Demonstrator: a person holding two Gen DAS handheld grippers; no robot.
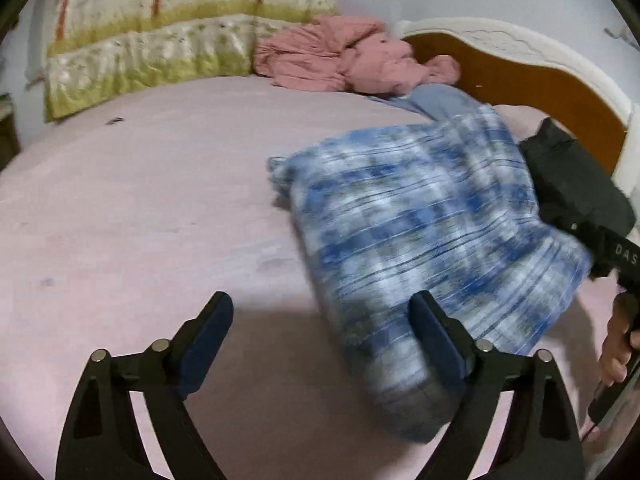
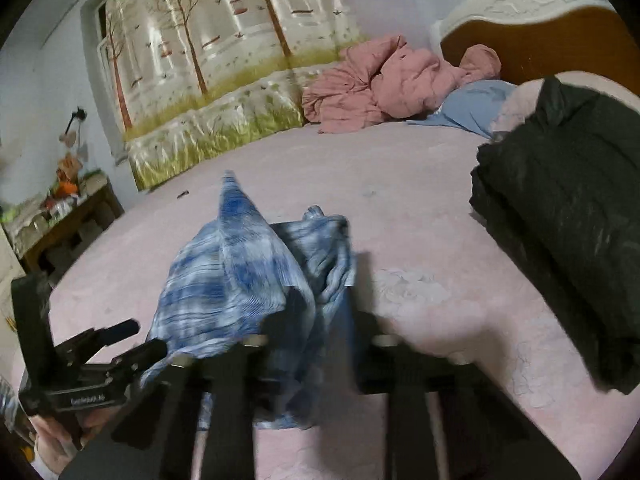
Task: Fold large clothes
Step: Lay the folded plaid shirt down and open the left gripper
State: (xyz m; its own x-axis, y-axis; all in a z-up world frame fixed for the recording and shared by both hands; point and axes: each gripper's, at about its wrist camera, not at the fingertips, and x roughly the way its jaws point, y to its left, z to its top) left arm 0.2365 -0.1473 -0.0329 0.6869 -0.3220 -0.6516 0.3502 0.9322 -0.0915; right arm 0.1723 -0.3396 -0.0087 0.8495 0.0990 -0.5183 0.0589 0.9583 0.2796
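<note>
A blue and white plaid garment (image 1: 420,232) lies bunched on the pink bed sheet (image 1: 140,208). In the left wrist view my left gripper (image 1: 324,320) is open, low over the sheet. Its right finger (image 1: 436,340) is against the garment's near edge, and nothing is between the pads. The right gripper (image 1: 596,268) meets the garment's right side there, its fingertips hidden by cloth. In the blurred right wrist view the garment (image 2: 240,280) rises in a peak, and my right gripper (image 2: 326,292) is shut on its folds. My left gripper (image 2: 142,338) shows at the lower left.
A folded black garment (image 2: 560,220) sits on the bed to the right, near the wooden headboard (image 1: 520,80). A crumpled pink jacket (image 1: 352,60) and a light blue cloth (image 2: 472,108) lie at the far end. A cluttered side table (image 2: 68,216) stands left of the bed.
</note>
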